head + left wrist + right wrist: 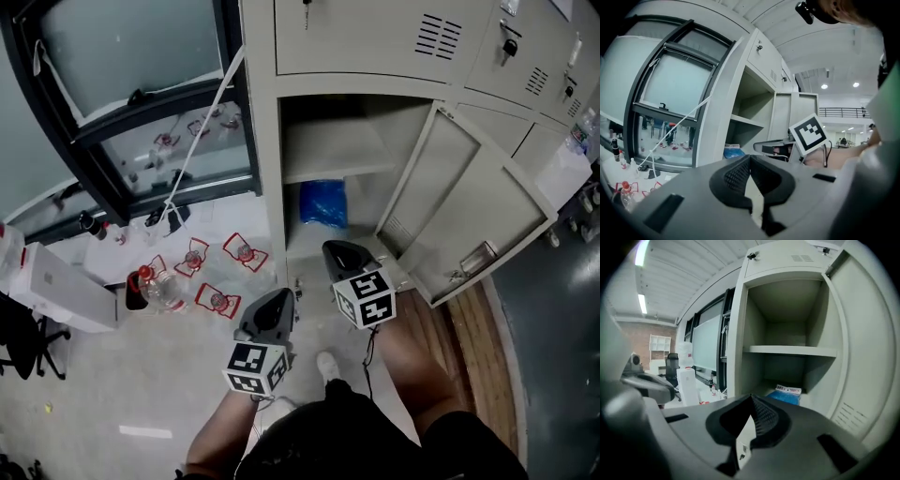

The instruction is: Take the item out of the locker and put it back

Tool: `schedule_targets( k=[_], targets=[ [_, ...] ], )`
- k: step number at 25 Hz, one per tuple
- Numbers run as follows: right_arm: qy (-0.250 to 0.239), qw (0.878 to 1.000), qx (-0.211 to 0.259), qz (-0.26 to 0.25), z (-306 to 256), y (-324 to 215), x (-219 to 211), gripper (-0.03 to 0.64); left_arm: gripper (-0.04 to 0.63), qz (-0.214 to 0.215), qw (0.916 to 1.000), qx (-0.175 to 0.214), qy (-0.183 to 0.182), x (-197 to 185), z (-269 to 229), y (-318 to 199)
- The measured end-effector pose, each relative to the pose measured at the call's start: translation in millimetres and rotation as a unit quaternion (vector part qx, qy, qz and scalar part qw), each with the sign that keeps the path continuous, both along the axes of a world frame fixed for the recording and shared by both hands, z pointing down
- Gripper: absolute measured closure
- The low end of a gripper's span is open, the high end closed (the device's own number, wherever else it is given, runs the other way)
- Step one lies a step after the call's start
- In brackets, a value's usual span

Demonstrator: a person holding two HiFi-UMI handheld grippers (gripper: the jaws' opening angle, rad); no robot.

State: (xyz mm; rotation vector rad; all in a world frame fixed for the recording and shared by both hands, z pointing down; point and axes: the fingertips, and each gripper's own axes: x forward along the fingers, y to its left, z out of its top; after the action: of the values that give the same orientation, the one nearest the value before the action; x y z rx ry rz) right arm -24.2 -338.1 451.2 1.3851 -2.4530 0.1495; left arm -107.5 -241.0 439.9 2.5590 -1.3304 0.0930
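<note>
The blue bag (323, 203) lies in the locker (265, 169), under the shelf (333, 150). It looks soft, light and probably slippery, so its top edge seems best to pinch. Left gripper (281, 298) and right gripper (337, 253) are closed, empty.

Floor (141, 394): pale, speckled; wood strip (473, 347) at right, darker floor beyond it.
Window (131, 56): frosted pane, dark frame (141, 114), white cord (201, 141) hanging across.
Lockers (375, 42): beige bank; one door (469, 206) open.
Ceiling (684, 273): white, ribbed; strip lights (642, 303).
Far wall (623, 333): brick; office chair (671, 364) before it.
</note>
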Motion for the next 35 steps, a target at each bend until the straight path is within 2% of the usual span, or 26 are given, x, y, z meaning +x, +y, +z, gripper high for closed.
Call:
schedule_targets(
  k=[4,10,16,26,35],
  targets=[
    [-0.05,0.998,-0.015,0.017,-5,40,-7,0.615,0.591,0.009,0.9999,-0.003,0.002,-16,3,23],
    [-0.073,0.996,-0.022,0.035,2,89,-19,0.615,0.591,0.028,0.9995,-0.011,-0.013,-32,14,52],
    [-0.114,0.993,-0.036,0.022,7,134,-31,0.615,0.591,0.037,0.9991,-0.015,-0.011,-33,18,80],
    [-0.102,0.995,-0.018,0.002,-16,176,-11,0.615,0.591,0.012,0.9999,-0.005,0.0,-15,2,104],
    [-0.107,0.993,-0.027,-0.03,-11,216,42,0.617,0.591,-0.017,0.9997,-0.016,-0.008,37,8,144]
  ],
)
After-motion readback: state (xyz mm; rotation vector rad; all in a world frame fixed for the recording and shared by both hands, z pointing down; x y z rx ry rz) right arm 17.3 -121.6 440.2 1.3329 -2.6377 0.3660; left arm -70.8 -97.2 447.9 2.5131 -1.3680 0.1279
